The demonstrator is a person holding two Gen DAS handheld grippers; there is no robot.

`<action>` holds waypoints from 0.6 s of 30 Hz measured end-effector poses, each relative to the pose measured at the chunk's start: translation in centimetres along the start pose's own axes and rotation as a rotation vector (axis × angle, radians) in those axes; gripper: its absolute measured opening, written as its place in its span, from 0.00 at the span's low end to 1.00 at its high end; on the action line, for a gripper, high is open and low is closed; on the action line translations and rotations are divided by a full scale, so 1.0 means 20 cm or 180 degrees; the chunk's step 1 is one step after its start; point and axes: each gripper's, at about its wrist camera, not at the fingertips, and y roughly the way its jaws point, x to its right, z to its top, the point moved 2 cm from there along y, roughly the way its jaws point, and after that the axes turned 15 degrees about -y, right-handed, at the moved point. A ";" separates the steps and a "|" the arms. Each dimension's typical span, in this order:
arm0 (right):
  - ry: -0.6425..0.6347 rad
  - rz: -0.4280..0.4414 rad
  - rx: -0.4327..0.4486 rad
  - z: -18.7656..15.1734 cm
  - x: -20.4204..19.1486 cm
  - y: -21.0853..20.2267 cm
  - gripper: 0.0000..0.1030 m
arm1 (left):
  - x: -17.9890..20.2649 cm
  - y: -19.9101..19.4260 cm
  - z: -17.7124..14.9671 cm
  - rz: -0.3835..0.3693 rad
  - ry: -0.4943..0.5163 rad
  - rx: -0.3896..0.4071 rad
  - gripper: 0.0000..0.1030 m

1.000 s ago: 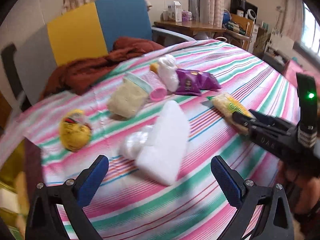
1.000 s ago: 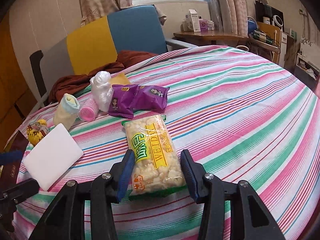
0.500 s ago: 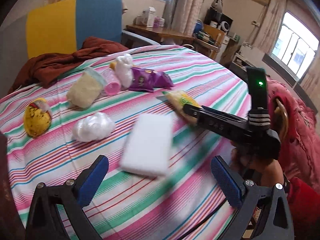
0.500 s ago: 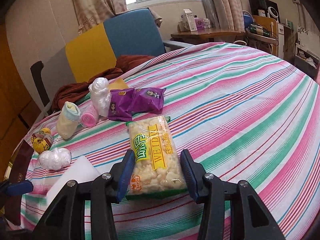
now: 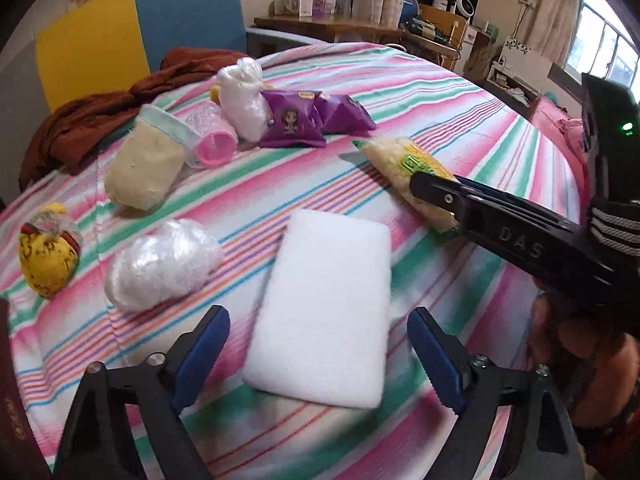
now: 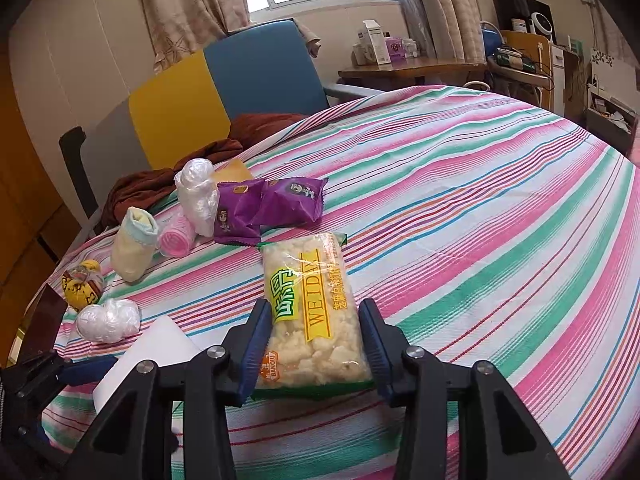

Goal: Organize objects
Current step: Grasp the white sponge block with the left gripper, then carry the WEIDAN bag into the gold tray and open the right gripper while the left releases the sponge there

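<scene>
Left gripper (image 5: pixel 318 354), jaws just narrowing, straddles the white foam pad (image 5: pixel 324 308) without contact. Right gripper (image 6: pixel 314 346) clamps the yellow WEIDAM snack packet (image 6: pixel 310 308), which rests on the striped tablecloth (image 6: pixel 480 208). Purple snack packets (image 6: pixel 268 206) and other items lie scattered: sorting barely begun.

Sponge (image 5: pixel 324 312) right of, seemingly touching, bag (image 5: pixel 160 264)

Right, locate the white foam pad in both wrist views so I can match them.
Left wrist view: the white foam pad lies low and central on the striped cloth, between the left gripper's open fingers.
Right wrist view: only its corner shows at lower left, partly behind the gripper body.
Shared landmark: the purple snack packets.
</scene>
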 end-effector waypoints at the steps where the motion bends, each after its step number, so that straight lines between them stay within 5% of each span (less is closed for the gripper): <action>1: -0.0003 -0.0003 0.0001 0.00 0.00 0.00 0.44 | 0.00 0.00 0.00 0.0010 0.0018 0.0033 0.80; 7: -0.0044 -0.0051 -0.0008 0.00 -0.01 0.00 0.44 | -0.05 -0.08 -0.07 -0.0062 0.0015 0.0257 0.61; 18: -0.0181 -0.0202 -0.0052 -0.03 -0.07 -0.06 0.42 | -0.13 -0.22 -0.21 -0.0129 -0.0158 0.0409 0.59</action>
